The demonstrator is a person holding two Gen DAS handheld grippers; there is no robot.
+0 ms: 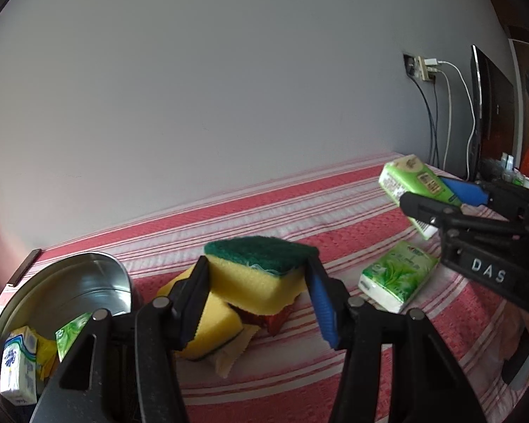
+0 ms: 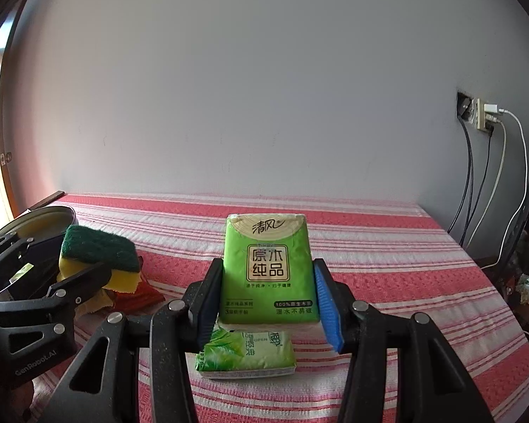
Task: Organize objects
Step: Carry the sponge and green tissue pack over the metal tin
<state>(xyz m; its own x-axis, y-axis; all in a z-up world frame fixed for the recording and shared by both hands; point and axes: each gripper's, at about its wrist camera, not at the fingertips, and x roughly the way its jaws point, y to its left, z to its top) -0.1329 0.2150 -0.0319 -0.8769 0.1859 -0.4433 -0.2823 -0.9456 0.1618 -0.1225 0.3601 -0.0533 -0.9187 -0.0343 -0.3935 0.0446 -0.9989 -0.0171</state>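
The left gripper [image 1: 255, 303] pinches a sponge [image 1: 261, 271] across its yellow body, green scouring side up, 1 finger pressed on each flank. The sponge is lifted clear of the pile under it: a 2nd sponge [image 1: 211, 331] and some red and beige scraps that I cannot identify.

The bowl [image 1: 53, 289] sits low and to the left of those fingers, just beside them, its mouth tipped toward the camera. That is the relation the coming move likely turns on: the sponge would have to travel left and slightly down to clear the rim. The sponge's long axis runs across the jaws, roughly left to right, so an end would lead into the bowl. The left hand is plainly the nearer one. Inside the bowl lie a white-and-blue pack [image 1: 17, 370] and a green pack, half hidden behind the gripper's frame; the bowl's near edge is cut off by the frame.

Farther right, the right gripper [image 2: 264, 292] clamps a tissue pack [image 2: 268, 268] by its 2 long sides, held upright above the striped cloth [image 2: 388, 264]. A 2nd pack [image 2: 247, 352] lies flat on the cloth under it, partly covered. Whether the 2 packs touch cannot be told.
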